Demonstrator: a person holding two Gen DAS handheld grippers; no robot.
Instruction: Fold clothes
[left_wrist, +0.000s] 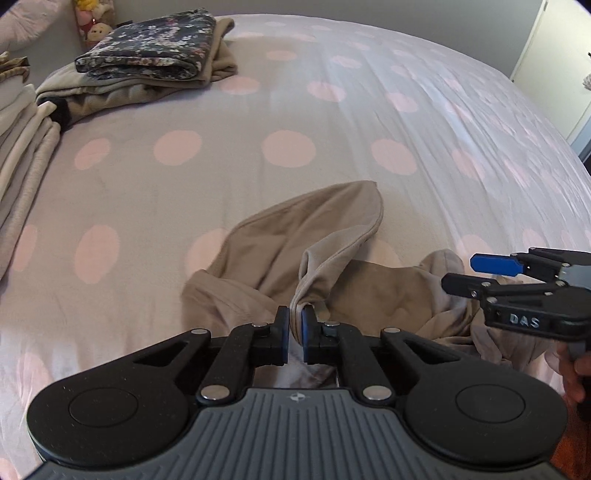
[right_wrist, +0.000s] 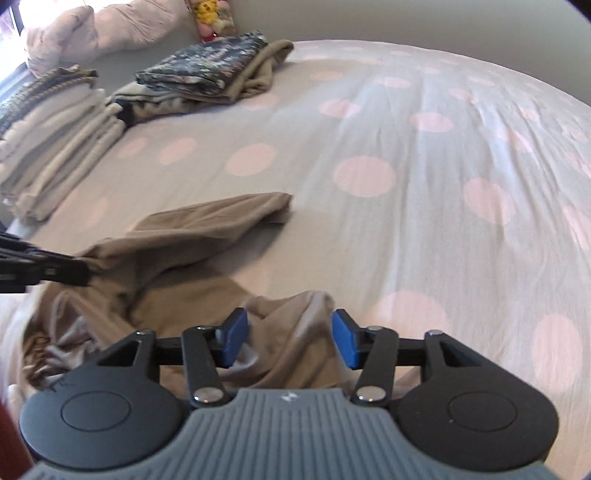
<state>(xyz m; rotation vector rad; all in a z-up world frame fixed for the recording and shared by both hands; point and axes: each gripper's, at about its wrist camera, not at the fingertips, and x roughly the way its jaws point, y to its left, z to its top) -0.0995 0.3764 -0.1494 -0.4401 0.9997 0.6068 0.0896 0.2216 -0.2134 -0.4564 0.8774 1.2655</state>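
A crumpled beige garment (left_wrist: 295, 251) lies on the near part of the bed (left_wrist: 332, 122), which wears a grey sheet with pink dots. The cloth is bunched and twisted, one rounded lobe stretching away across the sheet and a rumpled heap sitting toward the right. The left gripper (left_wrist: 294, 328) has its fingers clenched on a pinched fold of the garment, which rises taut from the blue pads. The right gripper (right_wrist: 290, 338) has its fingers spread apart, straddling a raised ridge of the same garment; whether the pads touch the cloth is unclear. In the left wrist view it reaches in from the right, above the heap. Far across the bed rests a folded dark floral piece (left_wrist: 151, 48) atop beige folded clothes (left_wrist: 122, 92), with a stack of pale folded laundry (right_wrist: 55, 147) beside it, a pillow (right_wrist: 103, 33) and plush toys (left_wrist: 92, 20) behind.
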